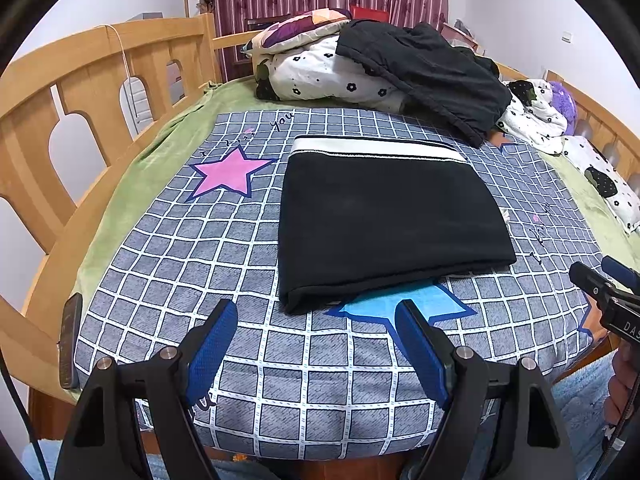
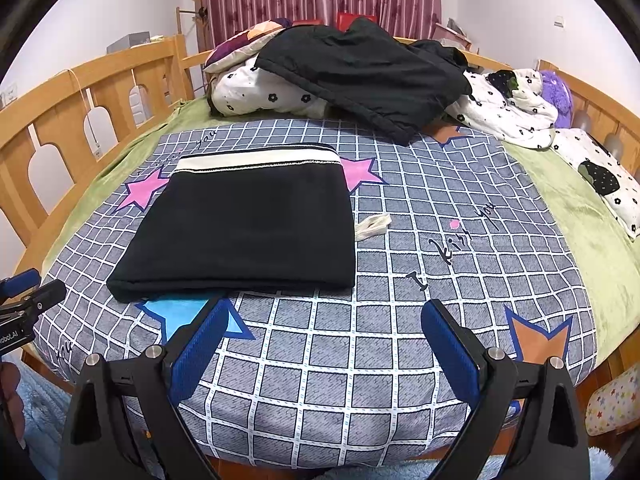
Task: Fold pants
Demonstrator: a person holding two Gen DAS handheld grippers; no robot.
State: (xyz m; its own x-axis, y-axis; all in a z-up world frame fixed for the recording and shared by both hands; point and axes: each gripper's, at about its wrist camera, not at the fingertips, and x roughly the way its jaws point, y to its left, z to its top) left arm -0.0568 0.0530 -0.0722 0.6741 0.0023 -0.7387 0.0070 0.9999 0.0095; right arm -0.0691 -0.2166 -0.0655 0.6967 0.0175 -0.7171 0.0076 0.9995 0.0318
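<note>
Left wrist view: folded pants (image 1: 392, 216) on bed (image 1: 320, 380), both grippers' fingers (image 1: 212, 344) spread, empty.

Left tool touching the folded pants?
Apart. The left wrist view shows checked sheet between the open left tool and the folded pants.

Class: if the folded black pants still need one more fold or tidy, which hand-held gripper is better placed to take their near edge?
Probably the left hand-held gripper: open and empty, facing the folded pants' near edge.
</note>
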